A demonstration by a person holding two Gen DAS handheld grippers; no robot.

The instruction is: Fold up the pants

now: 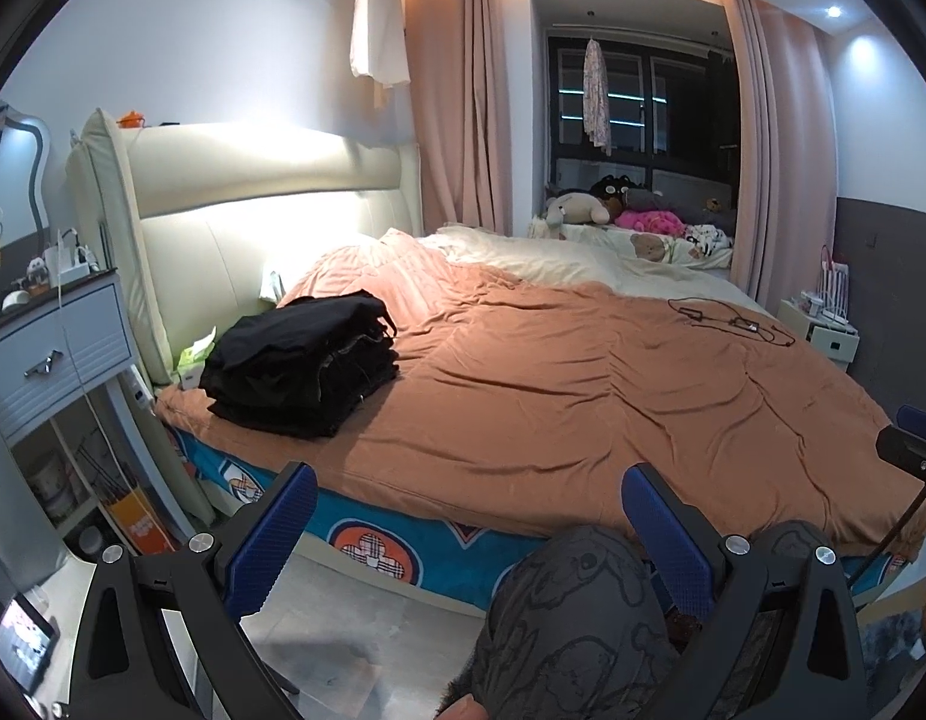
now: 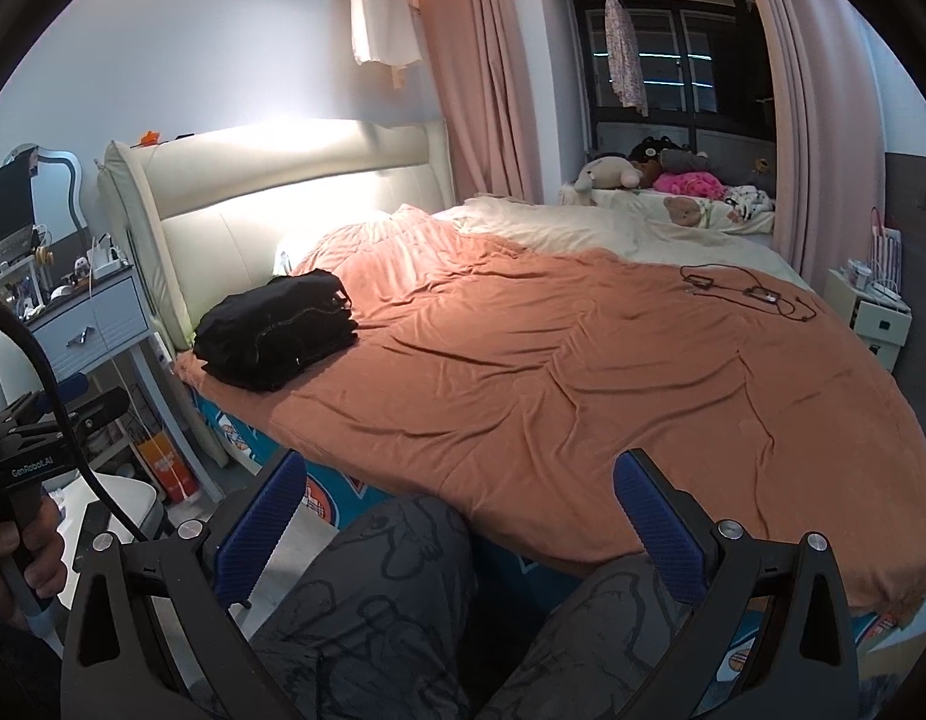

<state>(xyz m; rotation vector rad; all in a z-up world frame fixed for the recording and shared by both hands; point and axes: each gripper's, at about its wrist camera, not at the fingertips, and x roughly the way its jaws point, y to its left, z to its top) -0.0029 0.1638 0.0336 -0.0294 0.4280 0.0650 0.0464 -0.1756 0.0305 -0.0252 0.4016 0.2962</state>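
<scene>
A stack of folded black pants [image 1: 304, 363] lies on the orange bedspread [image 1: 583, 396] near the headboard, at the bed's left corner; it also shows in the right wrist view [image 2: 277, 330]. My left gripper [image 1: 469, 531] is open and empty, held in front of the bed's near edge above the person's knees [image 1: 577, 606]. My right gripper [image 2: 460, 522] is open and empty, also short of the bed, above the knees [image 2: 379, 588]. Both are well away from the pants.
A blue nightstand [image 1: 55, 348] stands left of the bed. A black cable with earphones [image 1: 733, 318] lies on the far right of the bedspread. Plush toys [image 1: 613, 210] sit by the window. A white nightstand [image 2: 877, 318] stands at the right. The left gripper's handle [image 2: 37, 456] shows in the right wrist view.
</scene>
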